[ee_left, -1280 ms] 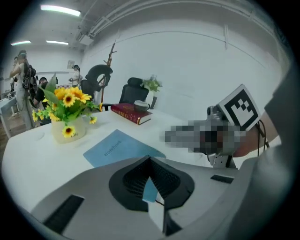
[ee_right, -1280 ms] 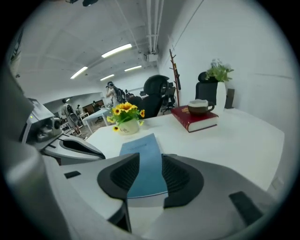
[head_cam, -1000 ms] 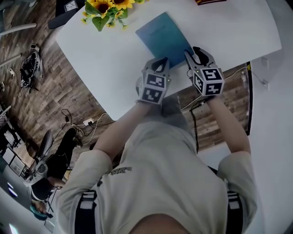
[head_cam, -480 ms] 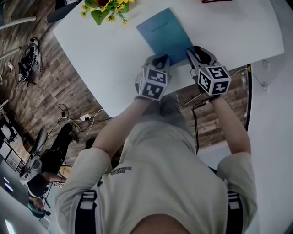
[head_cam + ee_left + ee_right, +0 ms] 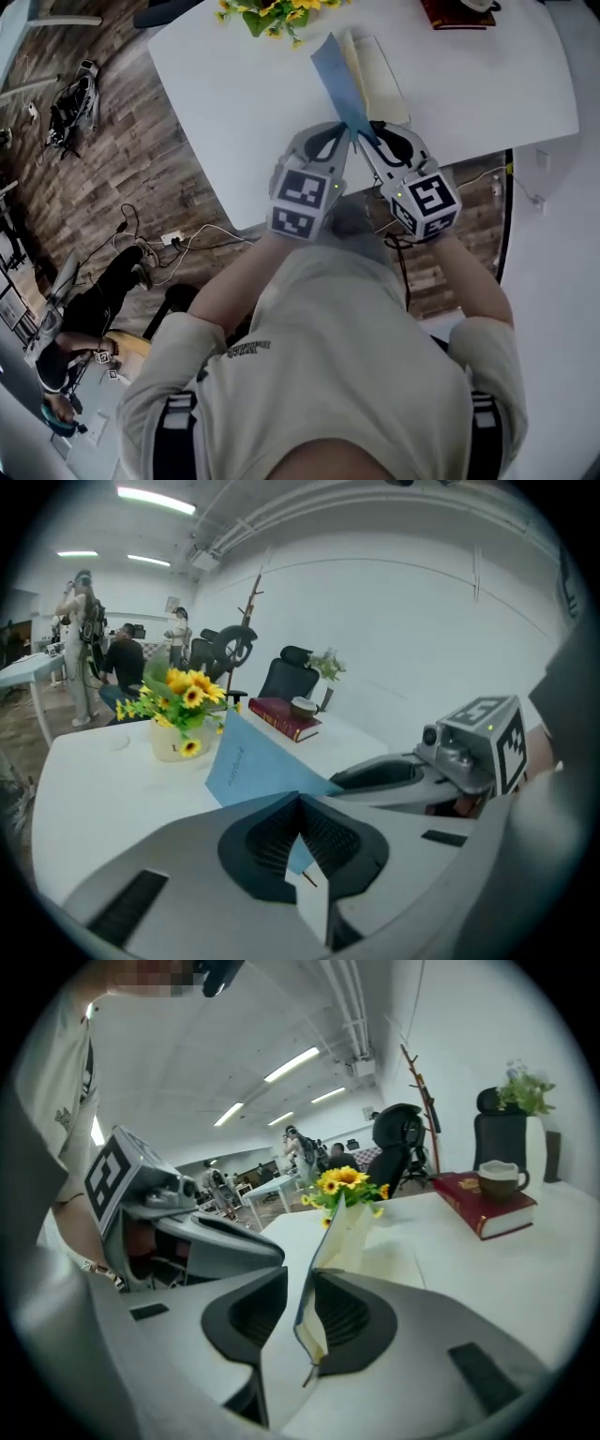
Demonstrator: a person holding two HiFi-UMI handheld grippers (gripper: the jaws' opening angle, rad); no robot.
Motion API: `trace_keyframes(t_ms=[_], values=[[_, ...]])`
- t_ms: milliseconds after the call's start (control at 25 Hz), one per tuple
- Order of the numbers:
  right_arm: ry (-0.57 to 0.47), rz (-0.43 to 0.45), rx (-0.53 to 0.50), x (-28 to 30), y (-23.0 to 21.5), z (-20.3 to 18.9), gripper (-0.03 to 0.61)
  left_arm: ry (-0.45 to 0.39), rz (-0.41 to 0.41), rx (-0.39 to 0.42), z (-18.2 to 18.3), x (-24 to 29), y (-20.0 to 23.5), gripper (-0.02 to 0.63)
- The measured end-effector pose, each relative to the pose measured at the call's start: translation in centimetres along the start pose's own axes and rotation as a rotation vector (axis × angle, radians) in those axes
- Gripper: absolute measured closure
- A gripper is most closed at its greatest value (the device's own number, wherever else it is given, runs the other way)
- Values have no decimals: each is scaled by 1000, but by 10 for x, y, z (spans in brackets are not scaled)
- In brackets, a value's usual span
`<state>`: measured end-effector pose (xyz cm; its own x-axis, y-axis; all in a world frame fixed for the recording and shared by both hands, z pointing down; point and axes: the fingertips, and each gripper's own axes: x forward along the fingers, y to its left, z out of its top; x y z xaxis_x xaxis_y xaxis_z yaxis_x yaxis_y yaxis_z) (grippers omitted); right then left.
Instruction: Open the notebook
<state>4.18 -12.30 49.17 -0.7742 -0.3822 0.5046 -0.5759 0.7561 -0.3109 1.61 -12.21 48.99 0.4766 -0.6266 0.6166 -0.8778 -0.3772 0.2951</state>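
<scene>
Currently on record:

1. Left gripper (image 5: pixel 300 803): grey fingers (image 5: pixel 246 846) are pressed together on the near corner of the thin blue notebook cover (image 5: pixel 246 761). The corner is pinched at the tips, and the cover rises out of them toward the flowers.

2. Right gripper (image 5: pixel 298 1277): fingers (image 5: pixel 356 1312) are narrow and have just been closing, with 1 edge of the same cover standing between them. The cover lies against the finger at that view's right. A slim gap shows at the other finger, so there is no full pinch.

3. Marker cubes: each gripper carries 1 cube with black-and-white square markers (image 5: pixel 305 199). The 2 grippers sit side by side, tips nearly touching, at the cover's near end.

4. Notebook: partly open. The cover is lifted and stands roughly on edge. The cream pages (image 5: pixel 380 70) lie flat and exposed just to the right of it in the head view.

5. White desk (image 5: pixel 234 103): carries the notebook in its middle part, between the person and the flowers.

6. Yellow sunflowers in a pale pot (image 5: pixel 178 700): on the desk just beyond the notebook's far end.

7. Dark red hardback book (image 5: pixel 492 1206): has 1 cup (image 5: pixel 502 1177) on top. It sits well apart from the notebook, at the far right of the desk.

8. Black office chair (image 5: pixel 286 677): behind the desk.

9. Wood-patterned floor (image 5: pixel 103 187): cables lie on it.
</scene>
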Motion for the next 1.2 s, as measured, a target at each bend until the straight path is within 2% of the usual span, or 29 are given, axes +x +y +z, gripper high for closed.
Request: trace_keyframes(t_ms=[120, 240, 440, 560, 640, 880, 1080, 1200], values=[[31, 83, -58, 20, 32, 0, 485, -32, 42, -36, 7, -29, 16, 601], [75, 152, -89, 40, 59, -10, 485, -31, 92, -72, -1, -47, 39, 601], [137, 206, -133, 74, 88, -31, 477, 14, 128, -156, -39, -60, 66, 601], [196, 229, -153, 91, 99, -48, 477, 24, 137, -162, -53, -69, 72, 601], [242, 244, -164, 101, 104, -60, 477, 69, 149, -156, -72, -64, 78, 601], [391, 283, -174, 112, 114, -100, 462, 198, 122, -209, -122, -32, 92, 601], [461, 287, -141, 111, 109, -124, 462, 283, 99, -200, -143, -11, 89, 601], [480, 290, -137, 107, 106, -128, 463, 300, 92, -203, -147, -6, 85, 601]])
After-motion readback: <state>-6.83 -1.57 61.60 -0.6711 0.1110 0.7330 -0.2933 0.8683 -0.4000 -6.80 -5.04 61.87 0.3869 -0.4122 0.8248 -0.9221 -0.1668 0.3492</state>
